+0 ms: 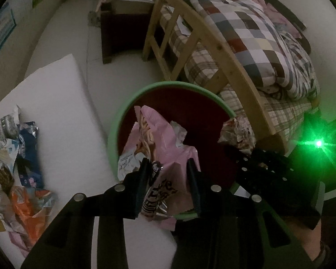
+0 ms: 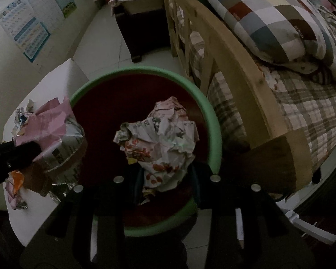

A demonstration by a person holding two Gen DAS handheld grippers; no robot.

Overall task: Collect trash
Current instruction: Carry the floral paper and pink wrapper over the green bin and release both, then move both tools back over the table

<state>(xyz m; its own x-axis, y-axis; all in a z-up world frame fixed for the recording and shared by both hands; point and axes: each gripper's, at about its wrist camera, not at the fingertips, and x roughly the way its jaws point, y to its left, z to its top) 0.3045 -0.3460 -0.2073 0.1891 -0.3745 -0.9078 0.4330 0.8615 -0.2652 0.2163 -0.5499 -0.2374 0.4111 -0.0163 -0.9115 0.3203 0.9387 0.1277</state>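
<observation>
The green-rimmed bin [image 2: 212, 121] stands between the white bench [image 1: 62, 94] and the bed [image 1: 246, 71]. Over its mouth my left tool [image 1: 169, 187] is clamped on a pink wrapper [image 1: 165, 134], my right tool [image 2: 165, 186] on a crumpled paper wad [image 2: 163, 134]. Both seem light, soft and crinkly, the wrapper likely slippery, so I pinch bunched folds, not loose flaps.

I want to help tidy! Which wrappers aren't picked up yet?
The pile of wrappers on the white table. The pink wrapper and crumpled paper are held over the bin.
</observation>
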